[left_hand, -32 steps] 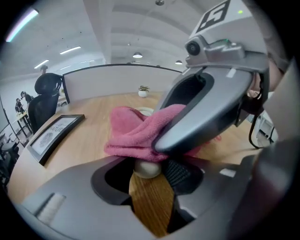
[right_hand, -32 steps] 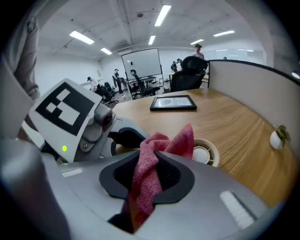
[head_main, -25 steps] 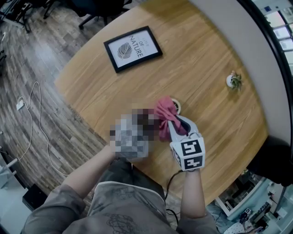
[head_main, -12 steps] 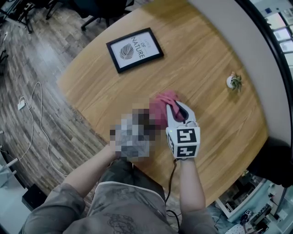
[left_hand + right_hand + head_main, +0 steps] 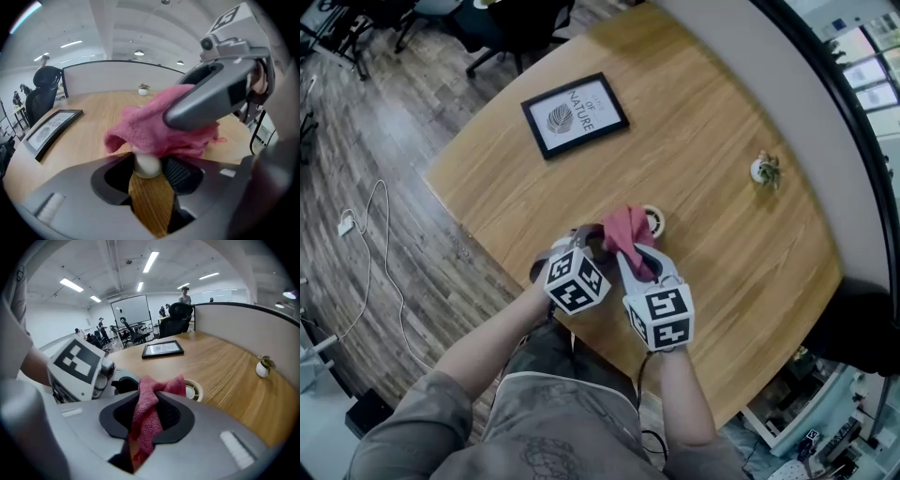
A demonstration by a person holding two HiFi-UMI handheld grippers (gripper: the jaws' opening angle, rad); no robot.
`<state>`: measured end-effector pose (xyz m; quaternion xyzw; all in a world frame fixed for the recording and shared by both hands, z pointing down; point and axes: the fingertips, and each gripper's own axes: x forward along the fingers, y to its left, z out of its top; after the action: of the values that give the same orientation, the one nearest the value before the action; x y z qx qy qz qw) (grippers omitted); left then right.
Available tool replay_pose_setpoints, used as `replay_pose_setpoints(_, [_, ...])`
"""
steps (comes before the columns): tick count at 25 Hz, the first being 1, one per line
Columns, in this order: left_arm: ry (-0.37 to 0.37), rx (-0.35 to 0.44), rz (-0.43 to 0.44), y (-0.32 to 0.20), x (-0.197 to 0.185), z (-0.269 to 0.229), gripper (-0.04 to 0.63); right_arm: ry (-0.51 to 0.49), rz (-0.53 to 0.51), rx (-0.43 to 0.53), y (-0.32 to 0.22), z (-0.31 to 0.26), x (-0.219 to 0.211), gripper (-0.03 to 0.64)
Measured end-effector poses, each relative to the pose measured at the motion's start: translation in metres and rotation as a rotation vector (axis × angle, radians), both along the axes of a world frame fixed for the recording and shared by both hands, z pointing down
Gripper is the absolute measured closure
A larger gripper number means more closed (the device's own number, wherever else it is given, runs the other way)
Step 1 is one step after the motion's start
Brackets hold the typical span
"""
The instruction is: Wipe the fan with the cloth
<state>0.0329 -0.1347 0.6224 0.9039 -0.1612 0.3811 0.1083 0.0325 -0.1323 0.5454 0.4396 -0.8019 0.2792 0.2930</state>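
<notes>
A small white fan [image 5: 653, 221] lies on the round wooden table [image 5: 722, 141]; its ring-shaped head [image 5: 192, 391] shows just past the cloth. My left gripper [image 5: 592, 242] is closed around the fan's white rounded stem [image 5: 147, 165], which sits between its jaws. A pink cloth [image 5: 628, 230] is pinched in my right gripper [image 5: 636, 251], whose jaws are shut on it [image 5: 146, 413]. The cloth drapes over the fan's stem [image 5: 154, 131], right beside the left gripper's tips. Most of the fan is hidden under the cloth and the two grippers.
A black picture frame [image 5: 575, 114] lies at the table's far left. A tiny potted plant [image 5: 761, 170] stands near the curved partition on the right. The table's near edge is under my hands. A cable [image 5: 375, 234] trails over the wooden floor.
My right gripper swept the cloth left over the fan's head, covering it, then drew back so the ring shows again. The left gripper stayed in place.
</notes>
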Motion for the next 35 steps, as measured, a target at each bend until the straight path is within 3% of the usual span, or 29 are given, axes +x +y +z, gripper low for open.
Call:
replay_pose_setpoints(2, [-0.011, -0.029, -0.017, 0.000, -0.004, 0.001, 0.398, -0.031, 0.039, 0.025, 0.003, -0.021, 0.004, 0.541])
replay_pose_setpoints(6, [-0.044, -0.067, -0.072, -0.001, -0.023, -0.007, 0.251, -0.058, 0.088, 0.104, 0.003, -0.072, 0.013, 0.541])
replay_pose_setpoints(10, [-0.054, -0.037, -0.079, -0.002, -0.040, -0.031, 0.247, -0.058, 0.136, 0.211, 0.000, -0.125, 0.024, 0.541])
replay_pose_setpoints(17, [0.019, 0.048, -0.128, -0.011, -0.059, -0.111, 0.287, -0.110, 0.215, 0.384, 0.002, -0.215, 0.034, 0.541])
replay_pose_setpoints(21, [0.093, 0.121, -0.156, -0.023, -0.066, -0.170, 0.333, -0.144, 0.236, 0.500, 0.007, -0.268, 0.034, 0.541])
replay_pose_setpoints(25, [0.192, 0.207, -0.160, -0.033, -0.065, -0.242, 0.336, -0.153, 0.269, 0.606, 0.017, -0.315, 0.041, 0.541])
replay_pose_setpoints(29, [0.267, 0.296, -0.179, -0.039, -0.076, -0.302, 0.385, -0.129, 0.289, 0.698, 0.028, -0.354, 0.044, 0.541])
replay_pose_setpoints(35, [0.333, 0.411, -0.129, -0.029, -0.082, -0.365, 0.416, -0.135, 0.315, 0.777, 0.044, -0.383, 0.052, 0.541])
